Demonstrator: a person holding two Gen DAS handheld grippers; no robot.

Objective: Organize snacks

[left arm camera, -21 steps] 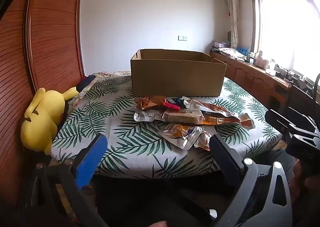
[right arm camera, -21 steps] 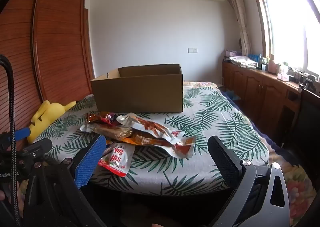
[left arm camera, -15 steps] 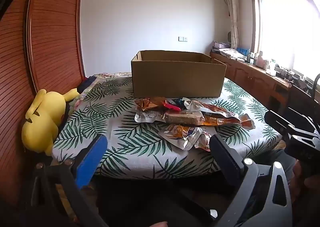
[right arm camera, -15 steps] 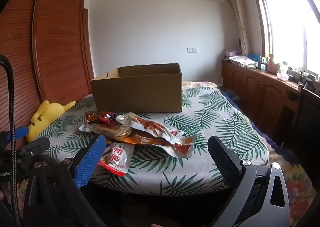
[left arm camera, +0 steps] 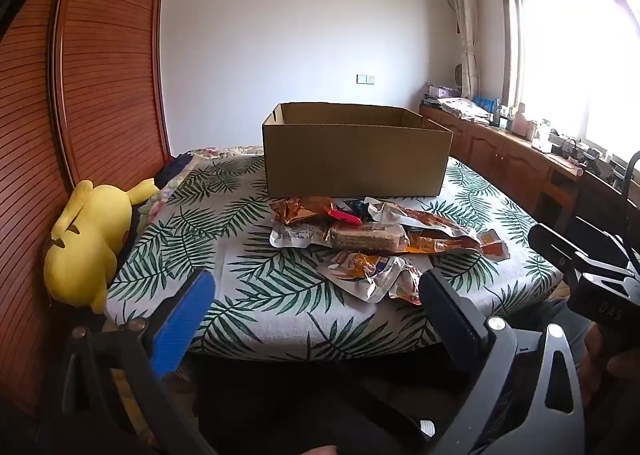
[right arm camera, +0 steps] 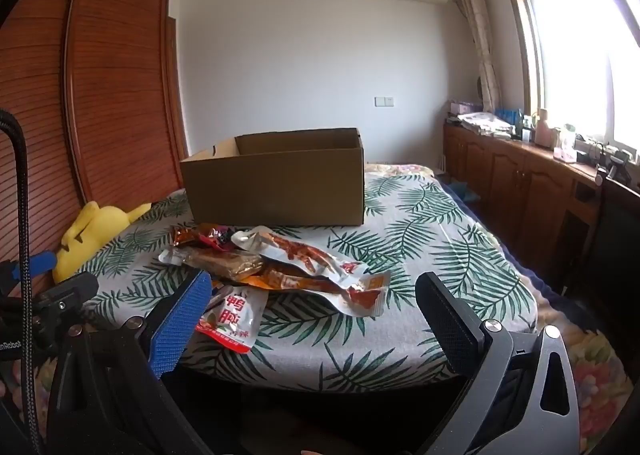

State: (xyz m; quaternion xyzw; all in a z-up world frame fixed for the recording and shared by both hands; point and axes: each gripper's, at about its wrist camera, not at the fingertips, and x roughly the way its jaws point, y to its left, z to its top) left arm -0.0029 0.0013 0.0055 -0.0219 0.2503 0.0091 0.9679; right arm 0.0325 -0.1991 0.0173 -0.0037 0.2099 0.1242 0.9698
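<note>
1. Snack packets (left arm camera: 376, 239) (right arm camera: 280, 267) lie heaped on the leaf-print bed (left arm camera: 248, 267) (right arm camera: 440, 255), just in front of an open cardboard box (left arm camera: 356, 161) (right arm camera: 280, 183).
2. A red-and-white pouch (right arm camera: 232, 319) lies nearest the bed's front edge.
3. Left claw (left arm camera: 316, 315) hovers short of the bed, spread wide and holding nothing.
4. Right claw (right arm camera: 312, 315) likewise gapes wide, holding nothing.
5. A yellow plush toy (left arm camera: 86, 243) (right arm camera: 96, 231) sits beside the wooden wardrobe (left arm camera: 100, 75).

Snack packets (left arm camera: 376, 243) lie heaped flat on my leaf-print bed, just before open, upright cardboard box (left arm camera: 354, 155).
</note>
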